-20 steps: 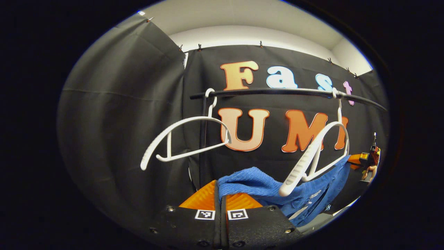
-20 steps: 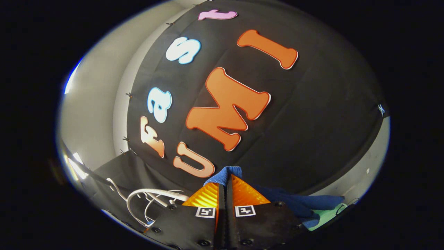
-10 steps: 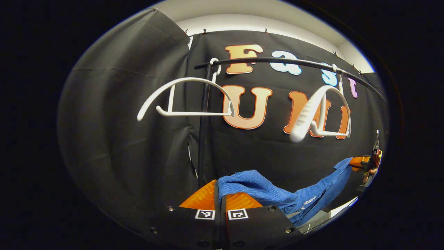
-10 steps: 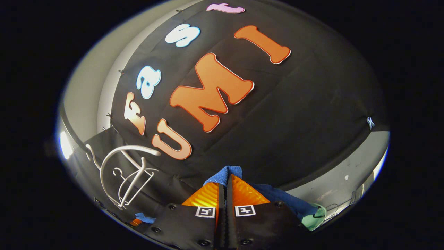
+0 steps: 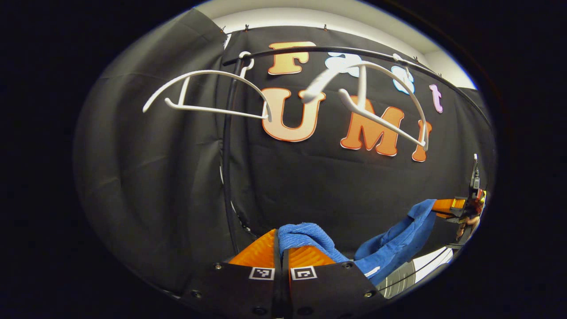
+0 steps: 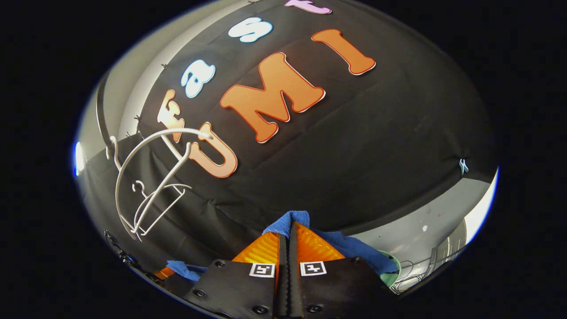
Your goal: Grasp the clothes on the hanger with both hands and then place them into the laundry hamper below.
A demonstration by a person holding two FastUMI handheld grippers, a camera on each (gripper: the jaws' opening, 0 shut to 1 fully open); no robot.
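Two pairs of tongs hold one blue garment point(image 5: 398, 239) between them, low in front of the booth's black cloth wall.

In the left gripper view, the left tongs point(image 5: 282, 246) sit at the bottom centre with their fingers together, clamped on a bunched blue edge of the garment. From that pinch the cloth dips, then rises to the right in a sagging band, so its long axis runs roughly sideways from one pair of tongs to the other. At the far right edge, the right tongs point(image 5: 447, 205) grip the garment's other end; a hand point(image 5: 468, 223) shows just behind them.

Above, well clear of the garment, a black clothes rail point(image 5: 336, 49) arcs across the wall, carried by a black upright pole point(image 5: 227, 168) at its left end. Two bare white plastic hangers hook over the rail: the left hanger point(image 5: 206, 91) beside the pole, and the right hanger point(image 5: 372, 95) tilted, its bar sloping down to the right.

In the right gripper view, the right tongs point(image 6: 288, 246) are also pressed together on a fold of the blue garment point(image 6: 290, 220), which peeks above the tips and trails away on both sides. The white hangers point(image 6: 150, 181) appear at the left, overlapping. A pale green object point(image 6: 392, 275) sits low right, partly hidden by blue cloth; what it is cannot be told.
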